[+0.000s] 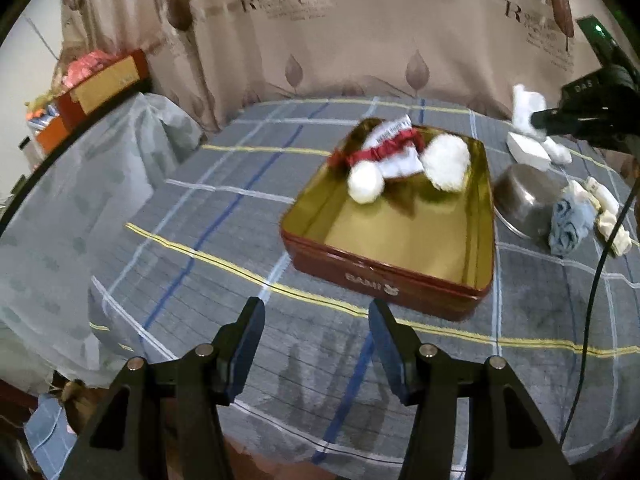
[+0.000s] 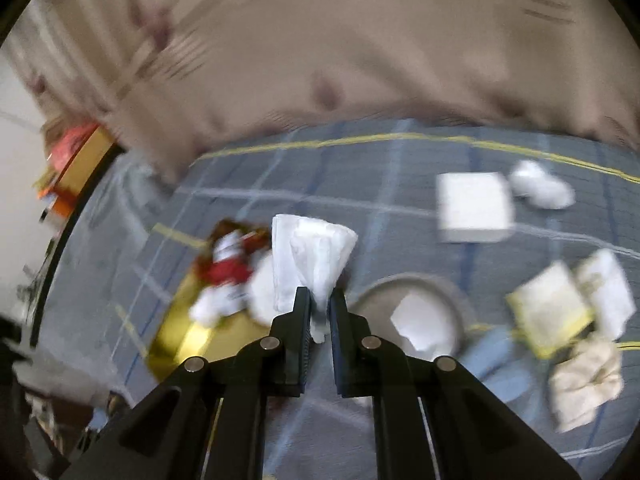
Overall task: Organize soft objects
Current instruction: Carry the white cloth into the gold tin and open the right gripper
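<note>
One white cloth (image 2: 316,256) is pinched in the right gripper (image 2: 320,300), carried above the bed (image 1: 200,280). It seems bound for the red tin (image 1: 384,276), so lowering and release come next; the left gripper (image 1: 316,312) hangs open, empty.

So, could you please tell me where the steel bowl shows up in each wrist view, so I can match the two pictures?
Left wrist: the steel bowl lies at right of centre, just right of the red tin, tipped on its side.
Right wrist: the steel bowl sits low, right of centre, beside the right claw; white paper lies inside.
Shared landmark: the white box beyond the bowl.
</note>
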A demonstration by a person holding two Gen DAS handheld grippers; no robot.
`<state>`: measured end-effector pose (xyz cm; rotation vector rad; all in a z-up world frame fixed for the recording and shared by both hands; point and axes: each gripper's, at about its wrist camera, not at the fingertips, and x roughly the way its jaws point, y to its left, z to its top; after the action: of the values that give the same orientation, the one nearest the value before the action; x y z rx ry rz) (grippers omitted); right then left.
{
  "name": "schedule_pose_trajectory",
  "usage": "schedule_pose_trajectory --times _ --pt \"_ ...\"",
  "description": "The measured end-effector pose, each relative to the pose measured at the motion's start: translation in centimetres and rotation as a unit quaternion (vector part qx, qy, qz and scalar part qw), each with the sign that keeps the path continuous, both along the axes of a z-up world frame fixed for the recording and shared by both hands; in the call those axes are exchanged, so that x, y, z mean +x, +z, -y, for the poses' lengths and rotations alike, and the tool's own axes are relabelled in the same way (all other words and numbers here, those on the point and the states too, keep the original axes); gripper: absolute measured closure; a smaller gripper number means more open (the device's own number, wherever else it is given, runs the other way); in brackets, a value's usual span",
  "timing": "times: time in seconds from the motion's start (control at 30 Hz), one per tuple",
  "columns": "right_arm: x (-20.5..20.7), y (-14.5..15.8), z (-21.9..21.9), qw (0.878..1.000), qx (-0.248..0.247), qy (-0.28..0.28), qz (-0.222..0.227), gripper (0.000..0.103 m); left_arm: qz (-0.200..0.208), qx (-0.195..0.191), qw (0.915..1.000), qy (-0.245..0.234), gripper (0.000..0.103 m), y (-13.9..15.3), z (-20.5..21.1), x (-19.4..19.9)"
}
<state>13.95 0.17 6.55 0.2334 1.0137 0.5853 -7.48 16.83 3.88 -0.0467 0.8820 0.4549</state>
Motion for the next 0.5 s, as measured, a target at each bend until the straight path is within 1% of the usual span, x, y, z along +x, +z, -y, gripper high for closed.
schedule_pose_trajectory --times 0.07,0.17,0.3,0.5 --pt "-1.1 -0.3 -2.5 1.000 0.000 0.024 -0.009 0.093 0.007 0.007 0.9999 0.007 0.048 0.2 -0.2 -0.2" --pt "-2.9 -1.1 -6.1 0.998 -0.026 0.055 -0.005 0.093 0.011 0.015 0.9997 0.018 0.048 0.2 -0.7 -0.3" --pt "-4.0 -2.6 -9.2 0.995 -0.047 0.082 -0.017 0.093 0.011 0.009 0.9996 0.023 0.048 0.2 -1.3 -0.4" --pt "-4.2 -4.4 -12.3 0.990 -0.090 0.103 -0.029 0.093 0.009 0.022 0.9995 0.021 0.048 0.1 -1.2 -0.3"
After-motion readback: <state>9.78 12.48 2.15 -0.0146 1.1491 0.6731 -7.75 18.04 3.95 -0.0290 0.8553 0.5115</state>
